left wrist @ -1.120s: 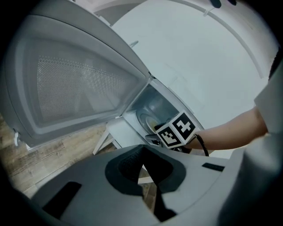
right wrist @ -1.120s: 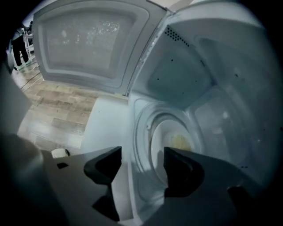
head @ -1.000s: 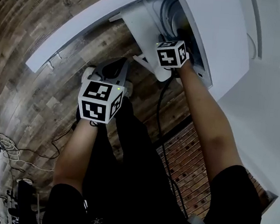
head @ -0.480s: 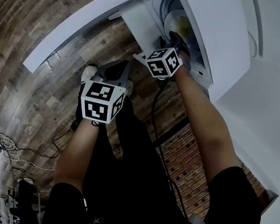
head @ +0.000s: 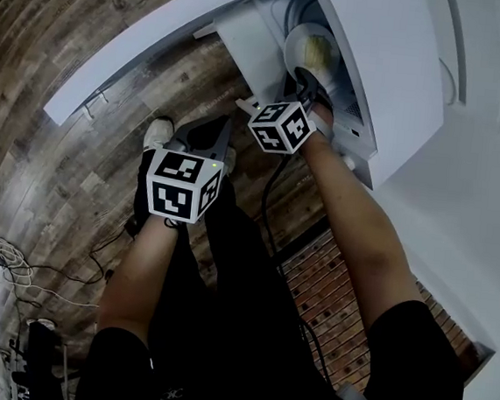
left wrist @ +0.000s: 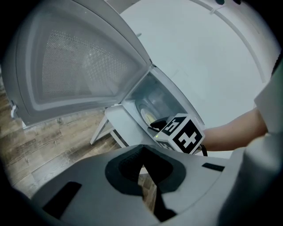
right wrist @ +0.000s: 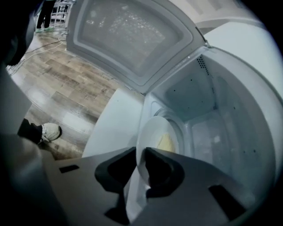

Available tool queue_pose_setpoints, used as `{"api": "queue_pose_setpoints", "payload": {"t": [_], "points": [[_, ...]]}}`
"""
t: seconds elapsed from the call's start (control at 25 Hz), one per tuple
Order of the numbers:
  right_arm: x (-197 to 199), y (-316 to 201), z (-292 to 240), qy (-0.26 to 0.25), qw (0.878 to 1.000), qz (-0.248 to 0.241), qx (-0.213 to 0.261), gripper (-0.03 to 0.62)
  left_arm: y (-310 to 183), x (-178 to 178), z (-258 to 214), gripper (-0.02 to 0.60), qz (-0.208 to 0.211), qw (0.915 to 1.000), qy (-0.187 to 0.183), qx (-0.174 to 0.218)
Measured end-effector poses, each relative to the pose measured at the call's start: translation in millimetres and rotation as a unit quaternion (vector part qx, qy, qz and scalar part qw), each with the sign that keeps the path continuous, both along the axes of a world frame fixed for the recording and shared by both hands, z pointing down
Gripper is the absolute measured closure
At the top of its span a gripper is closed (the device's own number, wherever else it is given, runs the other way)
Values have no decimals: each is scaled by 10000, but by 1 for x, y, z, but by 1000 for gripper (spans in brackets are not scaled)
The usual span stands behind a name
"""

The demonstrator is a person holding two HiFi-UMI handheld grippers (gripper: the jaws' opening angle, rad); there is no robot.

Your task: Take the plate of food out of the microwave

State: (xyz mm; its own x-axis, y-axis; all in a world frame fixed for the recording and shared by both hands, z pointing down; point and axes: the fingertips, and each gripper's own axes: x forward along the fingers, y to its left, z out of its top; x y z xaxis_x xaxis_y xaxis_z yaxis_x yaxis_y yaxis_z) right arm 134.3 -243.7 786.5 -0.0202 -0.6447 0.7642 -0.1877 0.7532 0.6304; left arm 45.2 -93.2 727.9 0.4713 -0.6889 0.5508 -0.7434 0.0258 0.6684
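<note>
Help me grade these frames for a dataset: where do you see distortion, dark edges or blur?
Head view: sharp and evenly lit, but fisheye bends the floor planks and the microwave door. Left gripper view: black corners, door mesh soft. Right gripper view: black corners too; the plate rim nearest the lens is blurred, the microwave cavity bright.

**Plate at the microwave's mouth**

Right gripper (head: 308, 75) up against the near rim of a white plate (head: 308, 40) bearing yellow food (head: 318, 46), at the opening of a white microwave (head: 395, 68). Door (head: 140, 61) swung wide over the wood floor (head: 52, 149). Left gripper (head: 208, 134) lower, apart from the microwave, beside a pale shoe (head: 158, 130). Cables (head: 7, 259) lying far left.
</note>
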Motion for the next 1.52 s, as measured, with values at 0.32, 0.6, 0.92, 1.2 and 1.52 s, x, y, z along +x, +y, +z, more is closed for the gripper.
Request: {"api": "queue_pose_setpoints", "payload": {"t": [0.32, 0.6, 0.92, 1.2, 1.52], "points": [[4, -1, -21, 556, 9908, -480, 1138, 559, 0, -10, -2, 584, -151, 9999, -75, -1], [0, 8, -47, 477, 9837, -799, 1540, 568, -4, -22, -14, 584, -377, 9991, -176, 64], [-25, 63, -78, 145, 9678, -1967, 1562, 568, -7, -35, -50, 584, -732, 9958, -436, 321], [-40, 114, -151, -316, 9330, -3069, 1854, 568, -1, -54, -110, 584, -1243, 9879, -692, 613], [-31, 115, -267, -686, 9168, -3163, 2339, 568, -8, -38, -220, 584, -1149, 9786, -1333, 1063]]}}
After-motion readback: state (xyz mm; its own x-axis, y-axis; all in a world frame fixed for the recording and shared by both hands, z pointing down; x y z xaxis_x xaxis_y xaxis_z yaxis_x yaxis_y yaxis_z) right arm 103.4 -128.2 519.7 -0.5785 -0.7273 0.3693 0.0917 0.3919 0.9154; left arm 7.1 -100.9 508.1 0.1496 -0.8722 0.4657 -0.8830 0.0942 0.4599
